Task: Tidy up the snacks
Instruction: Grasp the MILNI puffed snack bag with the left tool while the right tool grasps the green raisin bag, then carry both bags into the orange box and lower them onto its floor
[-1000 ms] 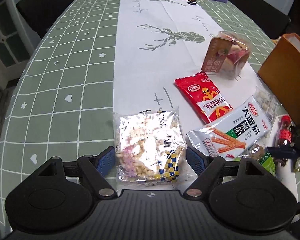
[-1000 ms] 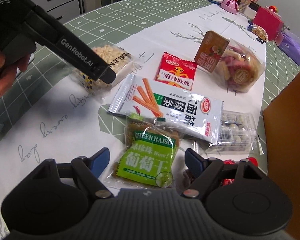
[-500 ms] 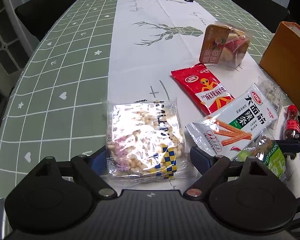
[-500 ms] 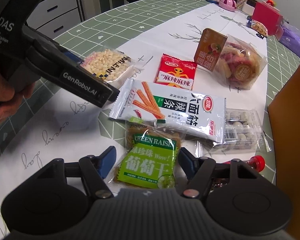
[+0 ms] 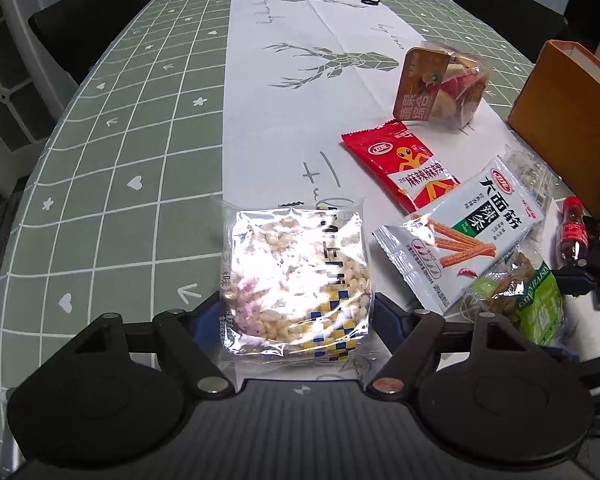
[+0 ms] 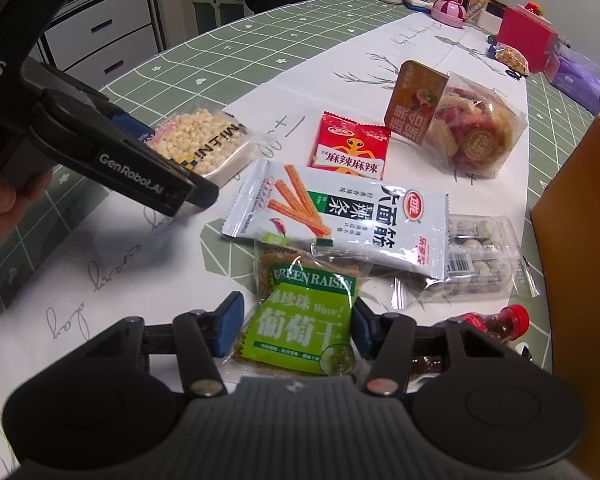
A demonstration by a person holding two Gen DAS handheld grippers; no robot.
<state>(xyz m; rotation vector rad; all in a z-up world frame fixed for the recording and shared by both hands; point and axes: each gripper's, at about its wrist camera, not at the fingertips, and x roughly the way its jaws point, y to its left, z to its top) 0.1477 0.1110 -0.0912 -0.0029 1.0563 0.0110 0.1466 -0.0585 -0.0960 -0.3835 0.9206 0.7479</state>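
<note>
My left gripper (image 5: 296,316) stands with one finger on each side of a clear puffed-rice pack (image 5: 296,276), touching its near end; the pack also shows in the right wrist view (image 6: 198,146). My right gripper (image 6: 298,328) has closed onto the green raisin pack (image 6: 304,328), which also shows in the left wrist view (image 5: 536,304). A white spicy-strip bag (image 6: 340,216), a red spicy bag (image 6: 350,148), a clear candy pack (image 6: 480,256) and a dried-fruit bag (image 6: 460,120) lie beyond.
An orange-brown box (image 5: 572,120) stands at the right. A small red-capped bottle (image 5: 574,232) lies by it. A pink box (image 6: 528,36), a purple pack and jars stand at the table's far end. Dark chairs sit around the table.
My left gripper has moved forward so its fingers flank the puffed-rice pack. My right gripper's fingers have narrowed onto the raisin pack.
</note>
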